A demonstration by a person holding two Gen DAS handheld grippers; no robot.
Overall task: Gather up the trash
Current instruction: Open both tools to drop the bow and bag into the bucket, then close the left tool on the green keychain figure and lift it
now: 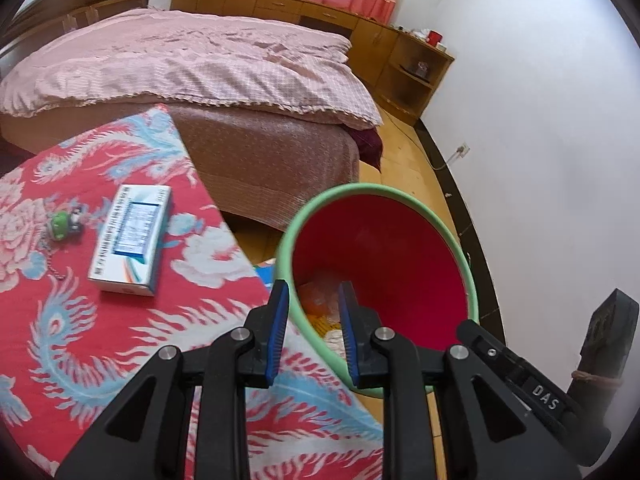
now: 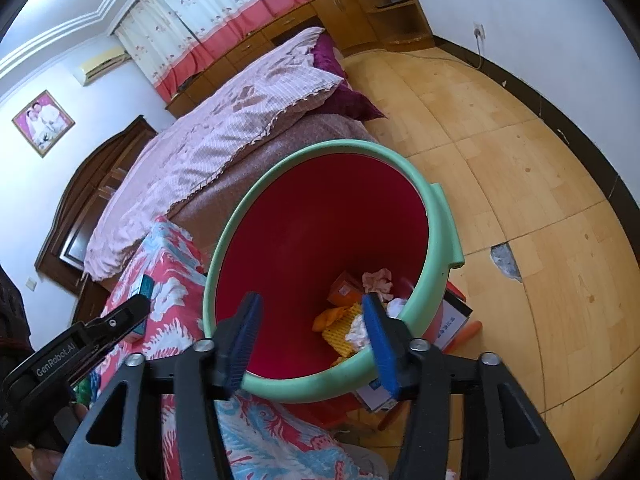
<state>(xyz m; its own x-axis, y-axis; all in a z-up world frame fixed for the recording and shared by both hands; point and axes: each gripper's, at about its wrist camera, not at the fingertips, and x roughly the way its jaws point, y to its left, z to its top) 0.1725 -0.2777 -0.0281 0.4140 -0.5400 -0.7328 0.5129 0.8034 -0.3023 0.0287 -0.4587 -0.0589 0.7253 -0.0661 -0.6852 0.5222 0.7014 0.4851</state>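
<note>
Both my grippers hang over the bin (image 2: 436, 236): left gripper (image 1: 314, 320) jaws narrow w/ nothing between, right gripper (image 2: 316, 340) jaws wider, also empty. Trash (image 2: 352, 320) lies at bin's bottom; box (image 1: 132, 236) on surface (image 1: 120, 340) left of bin.

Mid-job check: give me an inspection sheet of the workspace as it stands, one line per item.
Surface: table under a red floral cloth, beside the bed.
Job's things: red bin with green rim at the table edge; crumpled paper and orange scraps lie in its bottom.
Clutter: white-and-blue box and a small green toy on a chain on the cloth; a box and an orange stick on the floor under the bin.
Grippers: left gripper open, nothing between its pads; right gripper open over the bin, empty.
Cables: one cord runs from a wall socket along the floor.
Surroundings: bed, wooden cabinets, curtain, wood floor with a chipped patch.
</note>
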